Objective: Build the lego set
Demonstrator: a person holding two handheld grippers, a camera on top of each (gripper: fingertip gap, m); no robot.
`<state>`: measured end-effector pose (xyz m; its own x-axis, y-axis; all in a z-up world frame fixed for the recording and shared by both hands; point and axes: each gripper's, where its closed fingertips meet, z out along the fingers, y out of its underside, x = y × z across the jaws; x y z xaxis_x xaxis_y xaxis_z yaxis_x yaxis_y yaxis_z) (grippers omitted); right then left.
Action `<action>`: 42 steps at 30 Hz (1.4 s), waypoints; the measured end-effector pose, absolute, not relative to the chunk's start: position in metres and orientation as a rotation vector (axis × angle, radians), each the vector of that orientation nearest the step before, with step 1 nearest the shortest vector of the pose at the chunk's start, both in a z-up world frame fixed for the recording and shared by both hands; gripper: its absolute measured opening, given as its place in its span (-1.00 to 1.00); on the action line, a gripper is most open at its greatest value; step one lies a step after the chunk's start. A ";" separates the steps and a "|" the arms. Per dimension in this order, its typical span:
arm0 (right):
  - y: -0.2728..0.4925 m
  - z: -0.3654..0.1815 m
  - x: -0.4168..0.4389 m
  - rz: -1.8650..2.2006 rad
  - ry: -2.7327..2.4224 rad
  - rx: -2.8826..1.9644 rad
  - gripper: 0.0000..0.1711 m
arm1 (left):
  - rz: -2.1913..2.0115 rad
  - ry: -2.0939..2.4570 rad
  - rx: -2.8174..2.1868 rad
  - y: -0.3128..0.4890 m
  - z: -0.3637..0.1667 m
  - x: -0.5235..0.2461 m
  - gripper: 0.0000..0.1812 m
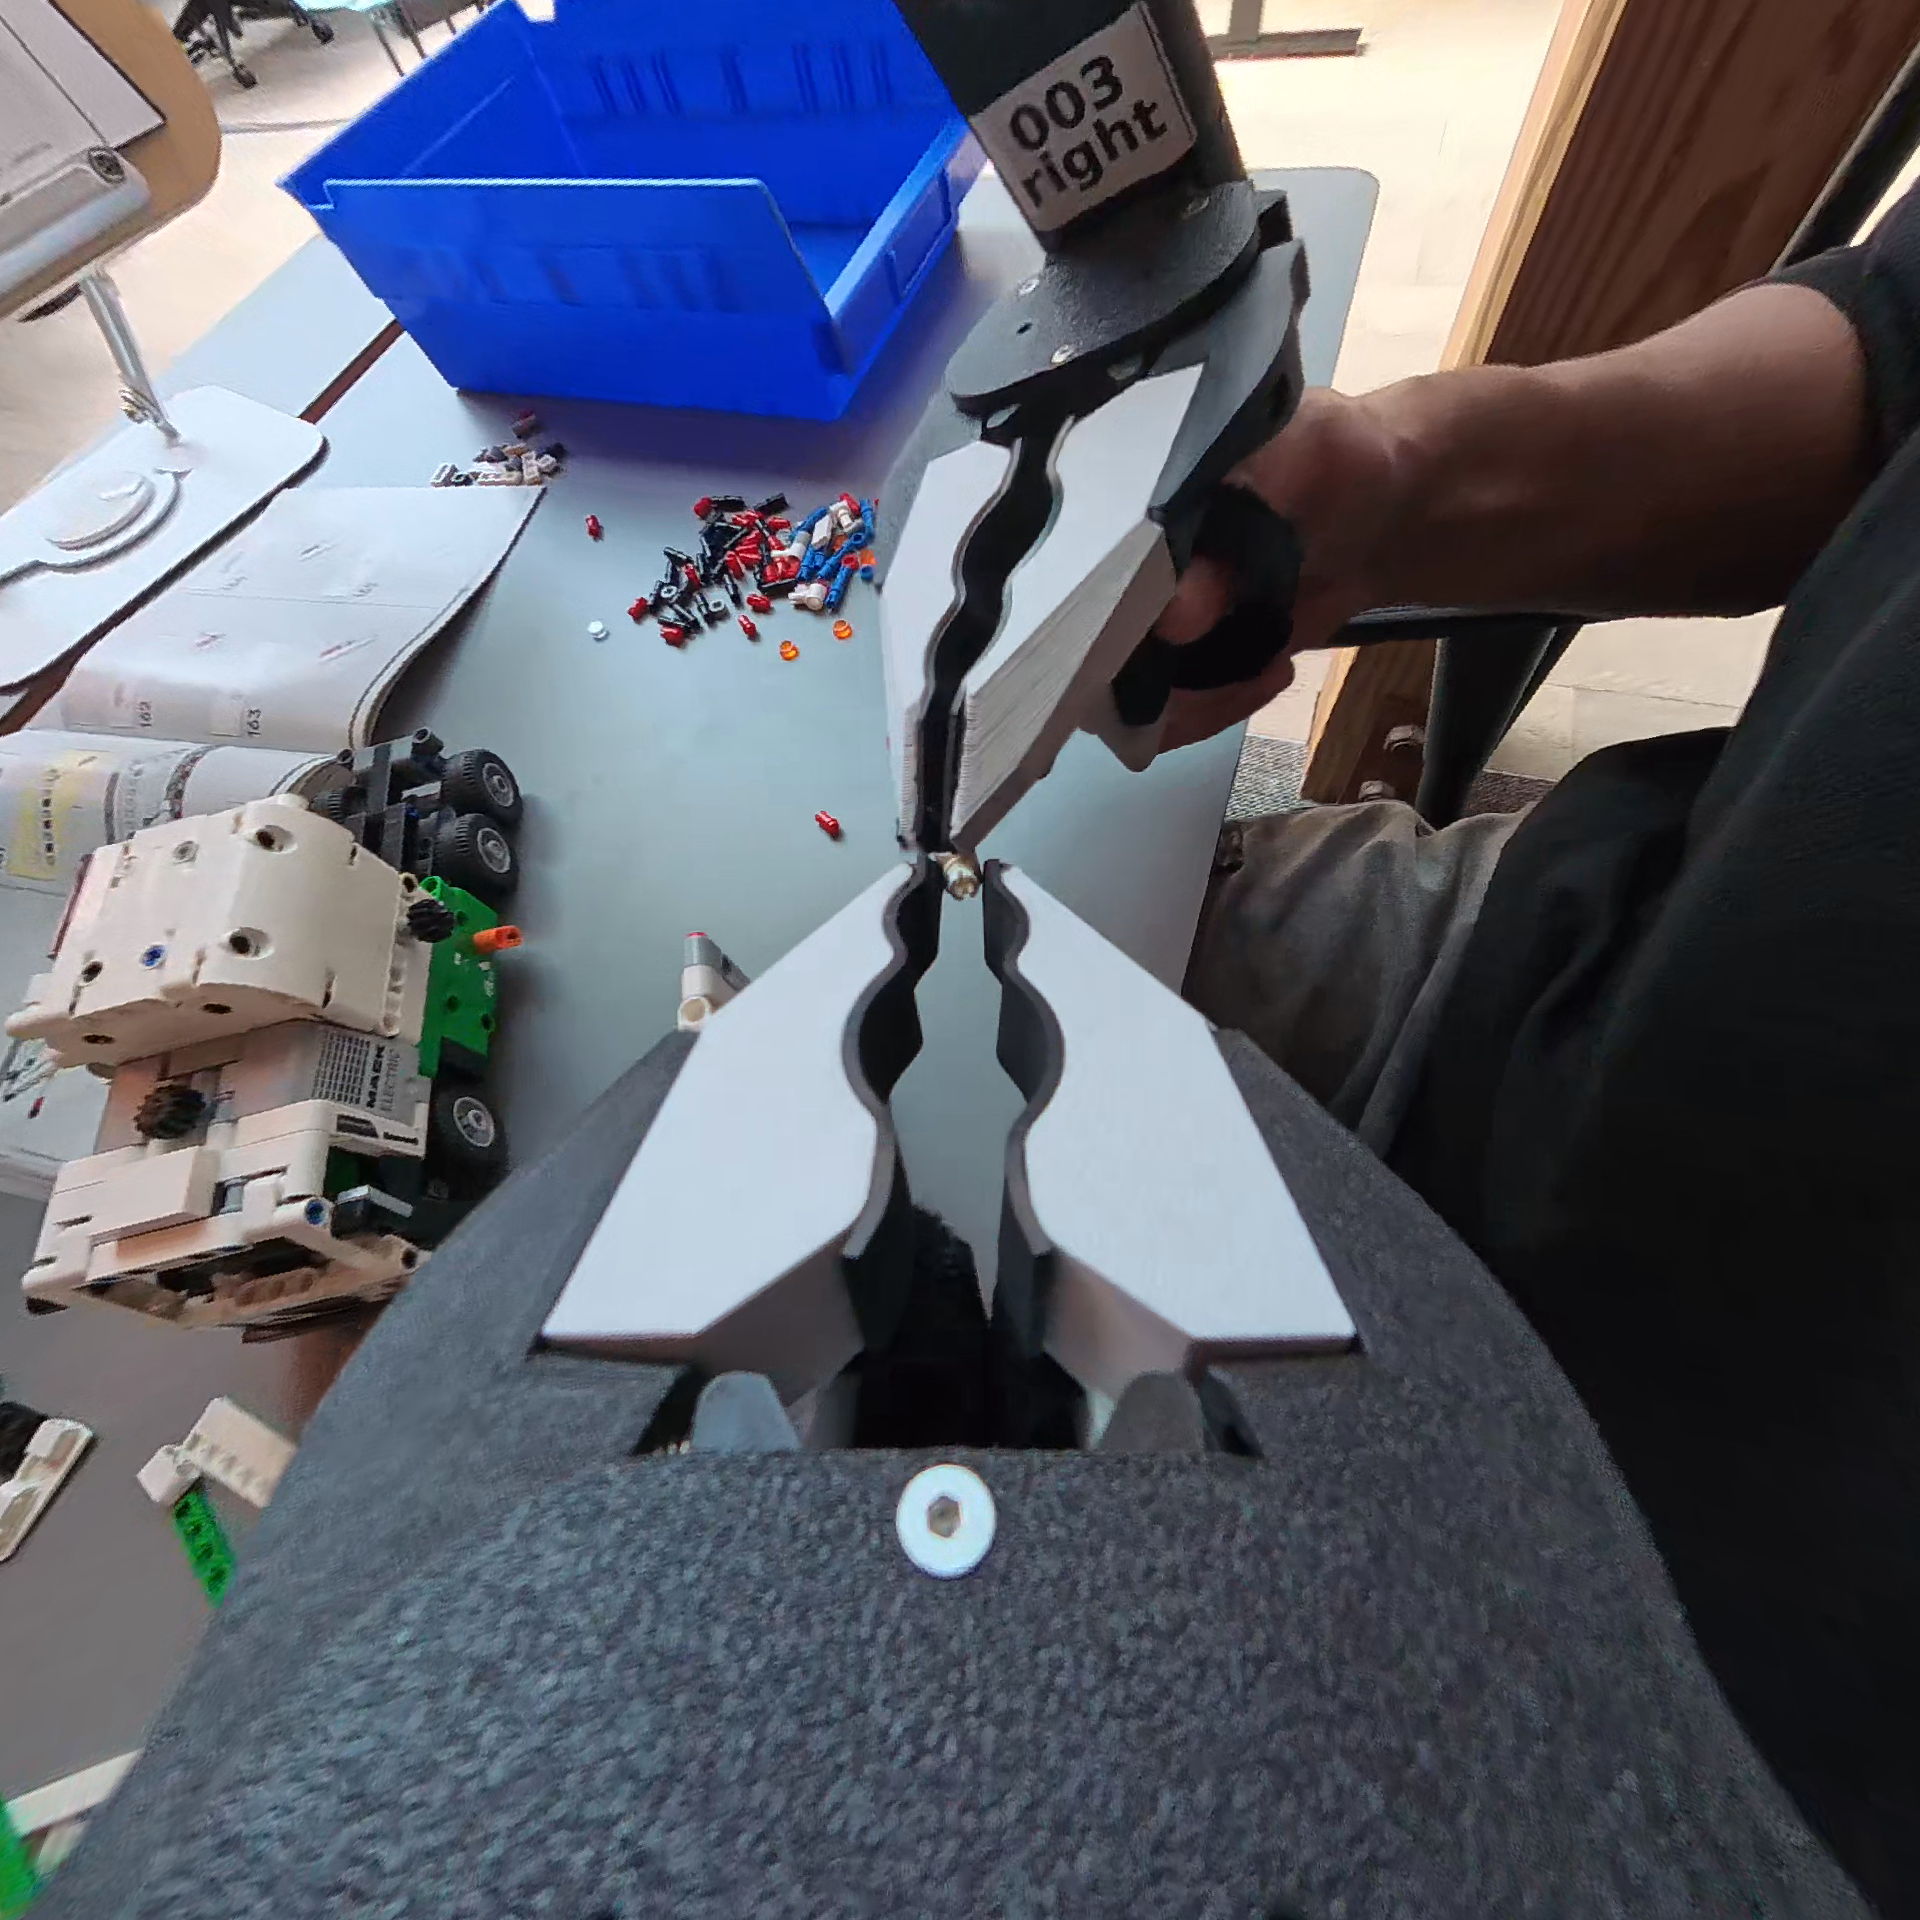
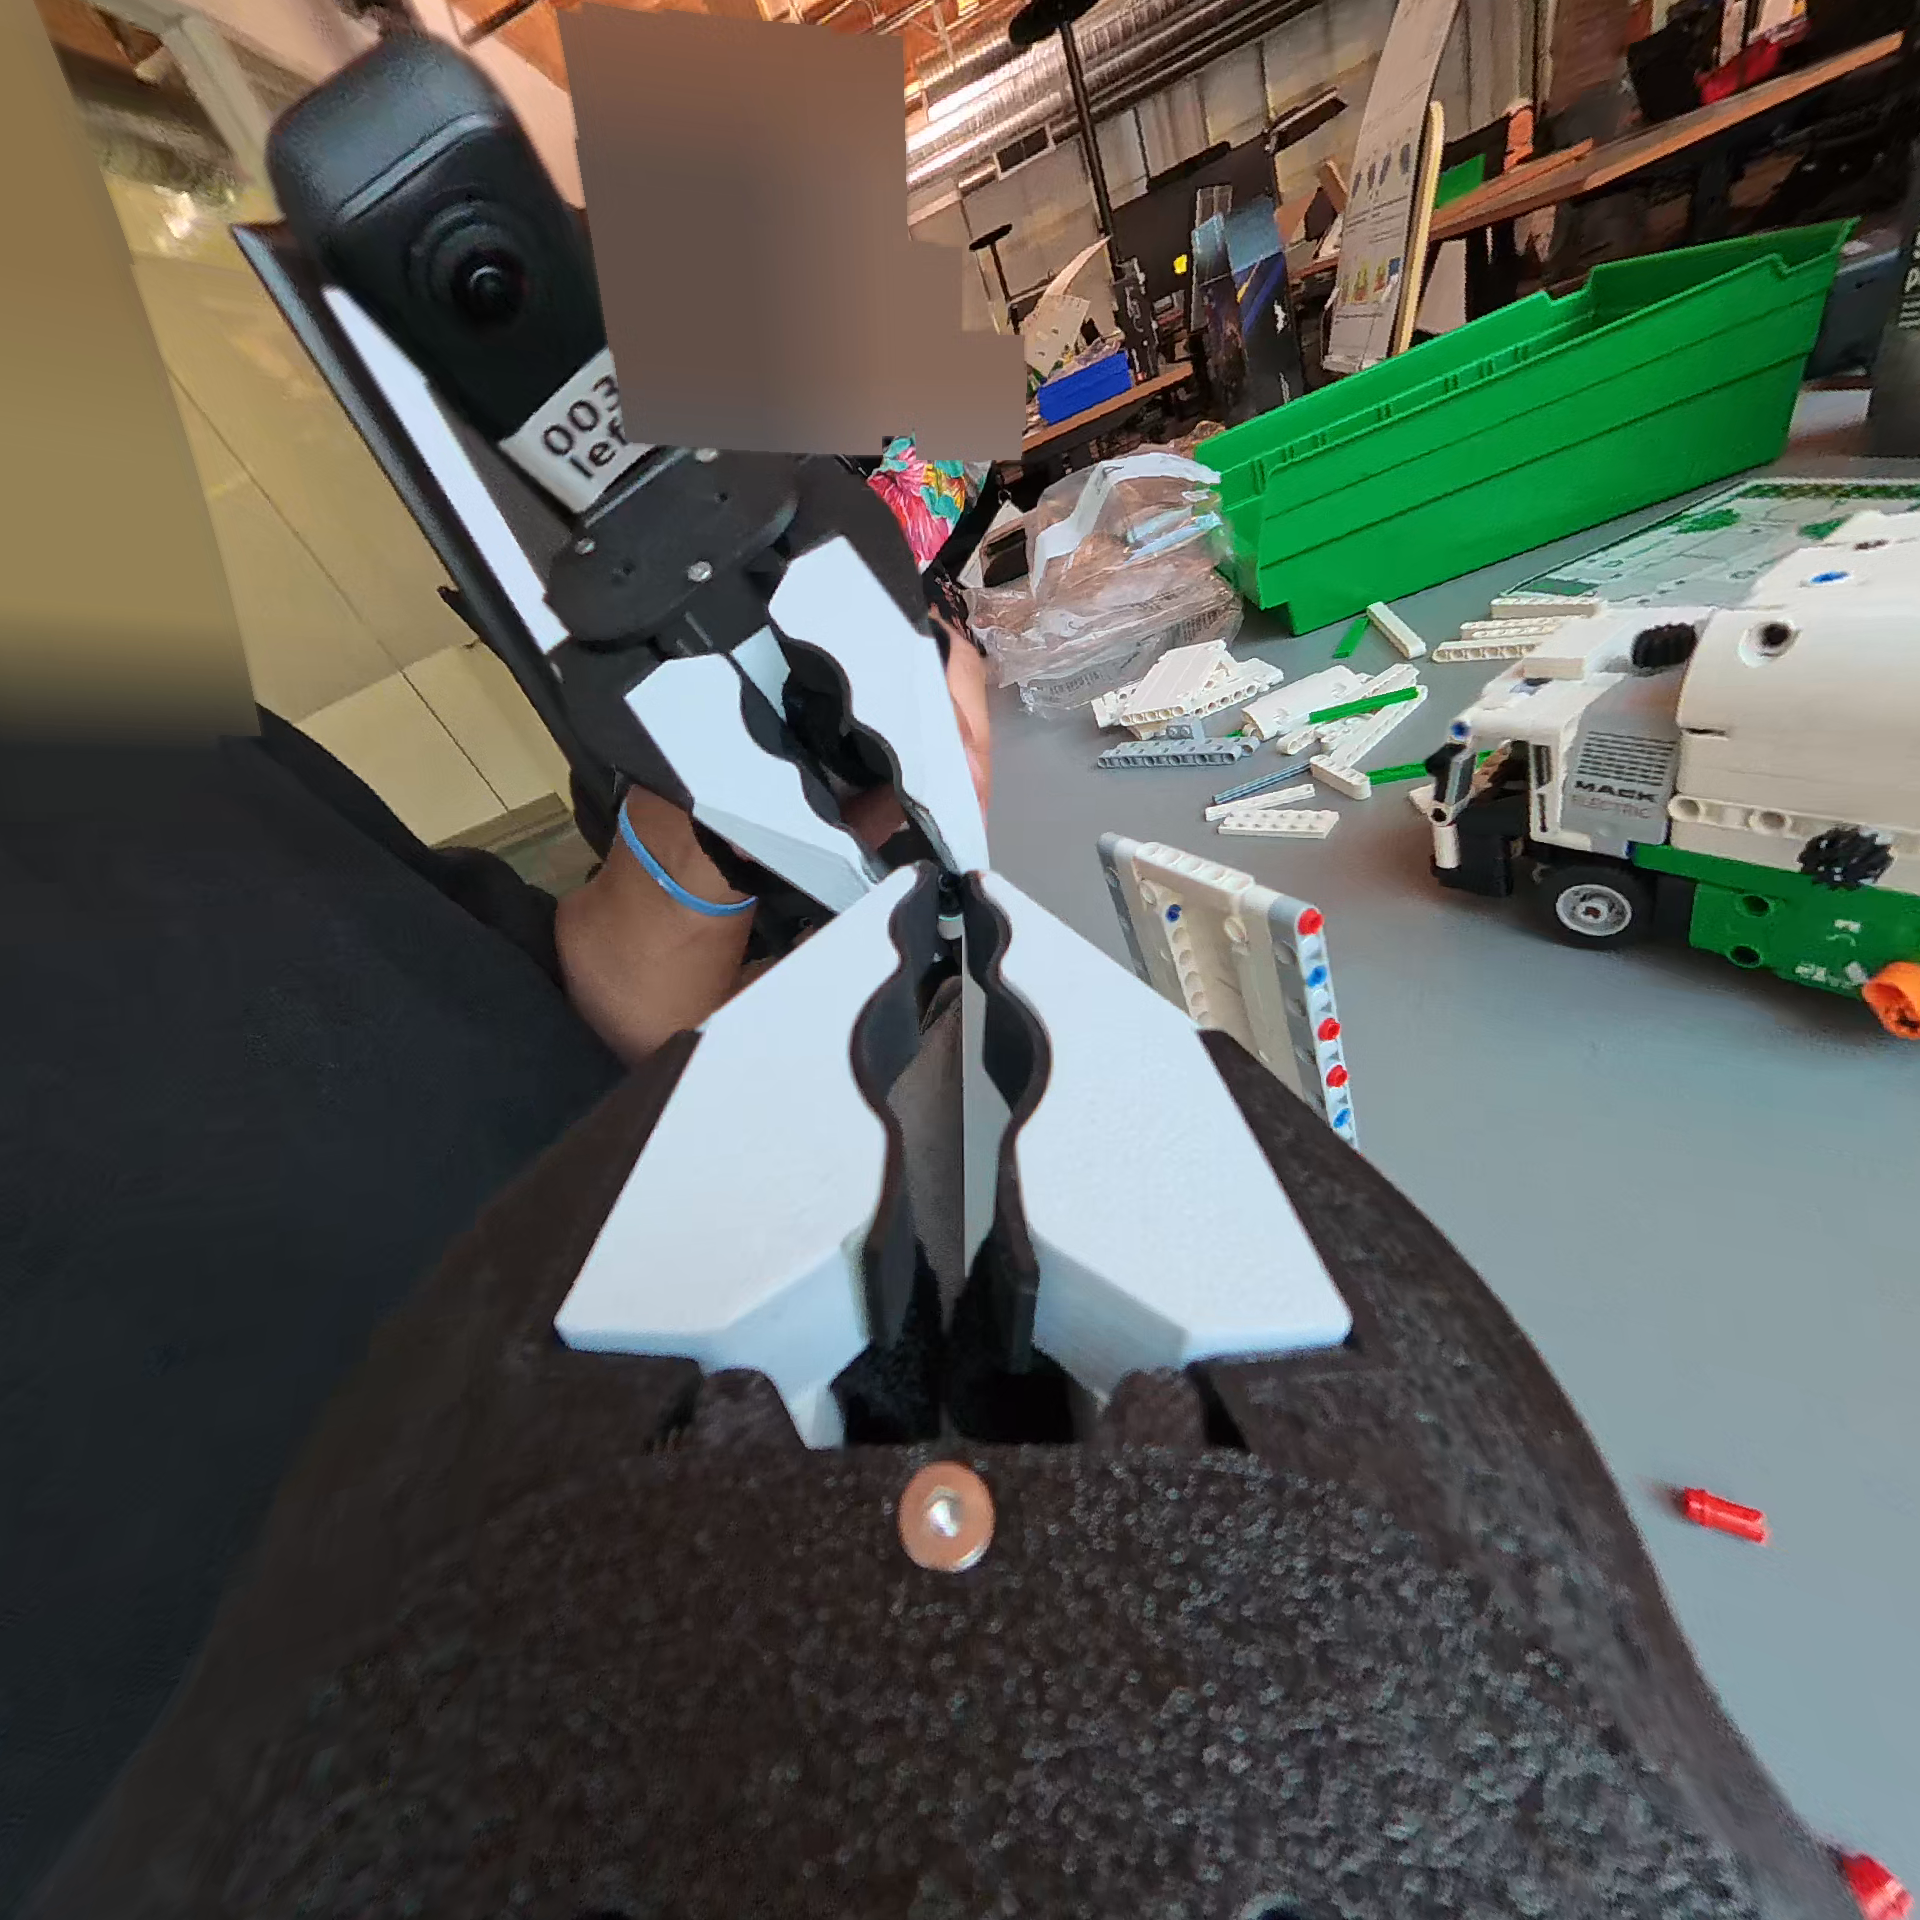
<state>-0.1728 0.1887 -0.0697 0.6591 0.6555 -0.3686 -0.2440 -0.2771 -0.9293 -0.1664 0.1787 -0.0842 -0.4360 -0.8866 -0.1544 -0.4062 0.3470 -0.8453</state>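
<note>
Both grippers, left [image 1: 943,873] and right [image 2: 948,883], tips pinching one tiny peg [image 1: 958,871] right of truck [image 1: 260,1029]; misalignment could drop it.

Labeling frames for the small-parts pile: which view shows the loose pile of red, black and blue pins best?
Left wrist view. The pin pile lies in full sight on the grey table in front of the blue bin. The right wrist view misses the pile; it shows only a stray red pin on the table.

Both grippers have speckled black bodies, white wedge fingers [image 1: 727,1122] with wavy black pads, one silver screw
</note>
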 end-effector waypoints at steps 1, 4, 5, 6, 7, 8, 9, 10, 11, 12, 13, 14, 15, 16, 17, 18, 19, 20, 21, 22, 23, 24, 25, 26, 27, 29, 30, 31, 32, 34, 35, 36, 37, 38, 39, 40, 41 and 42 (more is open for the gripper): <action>0.186 -0.069 -0.175 0.897 -0.371 -1.623 -0.96 | -1.041 2.002 -1.112 0.176 -0.083 -0.168 -0.94; 0.174 -0.062 -0.182 0.941 -0.459 -1.541 -0.96 | -1.230 2.020 -1.054 0.163 -0.077 -0.176 -0.94; 0.171 -0.059 -0.184 0.967 -0.468 -1.518 -0.96 | -1.299 2.016 -1.042 0.160 -0.074 -0.177 -0.94; 0.168 -0.056 -0.186 0.997 -0.477 -1.491 -0.95 | -1.371 2.007 -1.032 0.157 -0.071 -0.179 -0.94; 0.166 -0.053 -0.187 1.020 -0.479 -1.460 -0.92 | -1.442 1.994 -1.025 0.154 -0.068 -0.180 -0.94; 0.164 -0.050 -0.188 1.033 -0.481 -1.434 -0.91 | -1.506 1.983 -1.022 0.152 -0.065 -0.181 -0.94; 0.163 -0.049 -0.188 1.033 -0.479 -1.418 -0.91 | -1.555 1.971 -1.022 0.152 -0.064 -0.181 -0.95; 0.164 -0.049 -0.187 1.026 -0.474 -1.409 -0.91 | -1.586 1.961 -1.022 0.151 -0.063 -0.181 -0.95; 0.164 -0.049 -0.187 1.022 -0.472 -1.404 -0.90 | -1.606 1.954 -1.020 0.151 -0.062 -0.181 -0.95; 0.165 -0.049 -0.186 1.020 -0.468 -1.406 -0.90 | -1.616 1.951 -1.019 0.150 -0.063 -0.181 -0.95; 0.167 -0.051 -0.185 1.013 -0.456 -1.416 -0.90 | -1.606 1.949 -1.023 0.151 -0.064 -0.179 -0.95; 0.168 -0.052 -0.185 1.008 -0.448 -1.418 -0.89 | -1.589 1.951 -1.023 0.151 -0.065 -0.178 -0.95; 0.169 -0.052 -0.185 1.011 -0.441 -1.414 -0.88 | -1.581 1.953 -1.020 0.150 -0.066 -0.178 -0.95; 0.168 -0.051 -0.185 1.022 -0.435 -1.403 -0.91 | -1.579 1.950 -1.024 0.151 -0.066 -0.177 -0.94; 0.168 -0.050 -0.184 1.025 -0.431 -1.397 -0.97 | -1.568 1.942 -1.037 0.152 -0.066 -0.176 -0.94; 0.170 -0.050 -0.182 1.004 -0.419 -1.404 -0.96 | -1.553 1.931 -1.051 0.154 -0.066 -0.174 -0.94; 0.172 -0.051 -0.181 0.980 -0.412 -1.404 -0.97 | -1.543 1.921 -1.063 0.156 -0.067 -0.172 -0.94; 0.173 -0.051 -0.179 0.957 -0.404 -1.402 -0.96 | -1.524 1.906 -1.077 0.158 -0.066 -0.170 -0.94; 0.176 -0.051 -0.175 0.921 -0.380 -1.410 -0.97 | -1.478 1.882 -1.098 0.162 -0.067 -0.167 -0.93; 0.181 -0.053 -0.170 0.882 -0.348 -1.428 -0.97 | -1.398 1.852 -1.116 0.168 -0.069 -0.163 -0.90; 0.186 -0.055 -0.164 0.846 -0.307 -1.456 -0.96 | -1.281 1.811 -1.124 0.177 -0.071 -0.158 -0.83; 0.190 -0.058 -0.159 0.822 -0.262 -1.483 -0.97 | -1.145 1.758 -1.121 0.186 -0.072 -0.155 -0.78; 0.194 -0.061 -0.154 0.816 -0.213 -1.503 -0.97 | -1.019 1.707 -1.101 0.194 -0.072 -0.153 -0.73; 0.197 -0.063 -0.150 0.827 -0.158 -1.513 -0.97 | -0.926 1.661 -1.073 0.197 -0.071 -0.153 -0.70; 0.198 -0.063 -0.149 0.860 -0.112 -1.512 -0.97 | -0.863 1.635 -1.042 0.197 -0.071 -0.154 -0.66; 0.198 -0.063 -0.151 0.971 -0.040 -1.490 -0.97 | -0.754 1.569 -1.001 0.200 -0.067 -0.153 -0.73; 0.197 -0.062 -0.153 1.032 -0.013 -1.479 -0.96 | -0.719 1.544 -0.982 0.201 -0.065 -0.153 -0.74; 0.198 -0.062 -0.153 1.073 0.022 -1.465 -0.96 | -0.698 1.540 -0.966 0.201 -0.065 -0.153 -0.76; 0.198 -0.062 -0.152 1.100 0.051 -1.446 -0.97 | -0.689 1.535 -0.960 0.200 -0.065 -0.152 -0.77; 0.199 -0.062 -0.150 1.150 0.100 -1.416 -0.97 | -0.696 1.545 -0.963 0.198 -0.067 -0.150 -0.83; 0.199 -0.062 -0.150 1.172 0.114 -1.405 -0.97 | -0.705 1.545 -0.962 0.197 -0.067 -0.149 -0.84; 0.199 -0.061 -0.149 1.193 0.122 -1.391 -0.97 | -0.716 1.546 -0.960 0.196 -0.068 -0.149 -0.86; 0.198 -0.061 -0.149 1.207 0.126 -1.381 -0.97 | -0.724 1.562 -0.963 0.194 -0.070 -0.149 -0.74; 0.198 -0.060 -0.149 1.224 0.126 -1.371 -0.97 | -0.731 1.583 -0.965 0.192 -0.073 -0.148 -0.67; 0.198 -0.060 -0.150 1.231 0.128 -1.369 -0.97 | -0.738 1.598 -0.965 0.190 -0.075 -0.148 -0.69; 0.199 -0.059 -0.149 1.221 0.134 -1.362 -0.97 | -0.741 1.606 -0.964 0.188 -0.076 -0.148 -0.65; 0.199 -0.059 -0.149 1.208 0.126 -1.367 -0.97 | -0.742 1.597 -0.956 0.187 -0.075 -0.148 -0.68; 0.198 -0.061 -0.153 1.204 0.103 -1.388 -0.96 | -0.742 1.581 -0.950 0.187 -0.072 -0.148 -0.70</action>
